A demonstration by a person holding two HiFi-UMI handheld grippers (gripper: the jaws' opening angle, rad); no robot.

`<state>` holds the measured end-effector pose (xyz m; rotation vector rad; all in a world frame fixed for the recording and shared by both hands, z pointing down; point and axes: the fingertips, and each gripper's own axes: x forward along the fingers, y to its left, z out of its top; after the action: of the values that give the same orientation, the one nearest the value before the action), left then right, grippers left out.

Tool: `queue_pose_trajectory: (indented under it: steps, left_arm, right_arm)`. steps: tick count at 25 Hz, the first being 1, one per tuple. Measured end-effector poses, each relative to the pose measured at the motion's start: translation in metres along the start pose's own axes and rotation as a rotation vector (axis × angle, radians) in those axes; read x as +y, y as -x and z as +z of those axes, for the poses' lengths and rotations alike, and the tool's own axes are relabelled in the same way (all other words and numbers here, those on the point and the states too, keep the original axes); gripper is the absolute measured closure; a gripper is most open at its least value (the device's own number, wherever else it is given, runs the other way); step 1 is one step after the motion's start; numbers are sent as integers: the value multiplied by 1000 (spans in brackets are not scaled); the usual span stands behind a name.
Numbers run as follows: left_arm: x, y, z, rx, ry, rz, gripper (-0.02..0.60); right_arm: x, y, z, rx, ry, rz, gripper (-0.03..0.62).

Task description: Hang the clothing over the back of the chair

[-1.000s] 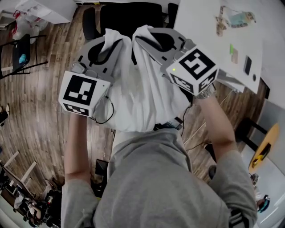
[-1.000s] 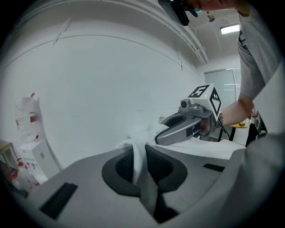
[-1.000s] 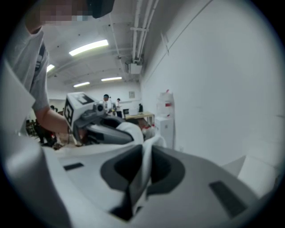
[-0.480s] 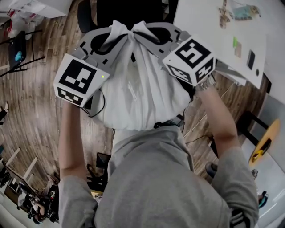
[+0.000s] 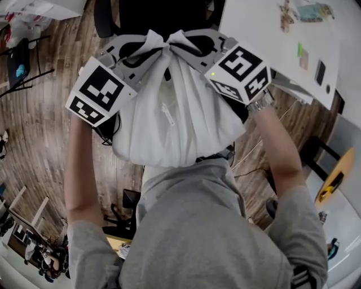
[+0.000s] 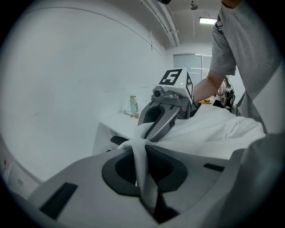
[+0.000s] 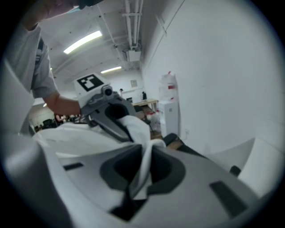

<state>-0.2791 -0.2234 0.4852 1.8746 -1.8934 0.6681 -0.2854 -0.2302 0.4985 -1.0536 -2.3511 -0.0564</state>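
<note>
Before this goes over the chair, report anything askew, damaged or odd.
Only the white garment looks off: the left gripper and right gripper pinch it almost side by side, so it sags bunched instead of spread wide by the black chair. No damage shows.

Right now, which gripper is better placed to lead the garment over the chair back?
Left, marginally. The left gripper and right gripper are both shut on the white garment, tips together near the black chair. The white table crowds the right; wood floor lies beside the left.
</note>
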Motion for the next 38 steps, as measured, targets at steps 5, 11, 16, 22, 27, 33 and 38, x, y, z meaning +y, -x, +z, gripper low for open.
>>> queue_pose_trajectory:
  steps: [5, 11, 16, 22, 27, 33, 38]
  left_arm:
    - [-5, -10, -17, 56, -14, -72, 525]
    - [-13, -17, -38, 130, -31, -141, 523]
    - [-26, -22, -51, 179, -46, -211, 523]
    - [-38, -29, -64, 235, -43, -279, 523]
    - [-50, -30, -79, 301, -54, -335, 522]
    - [-58, -29, -93, 388, -28, -397, 512]
    - [-59, -27, -98, 416, 3, -415, 494]
  right_arm:
    - [0, -9, -13, 50, -4, 45, 539]
    - [7, -20, -30, 120, 28, 107, 536]
    - [18, -23, -45, 177, 89, 180, 536]
    - [26, -25, -63, 259, 114, 257, 536]
    - [35, -28, -76, 320, 111, 302, 533]
    - [41, -21, -92, 414, 91, 355, 504]
    - [41, -12, -103, 476, 49, 373, 468]
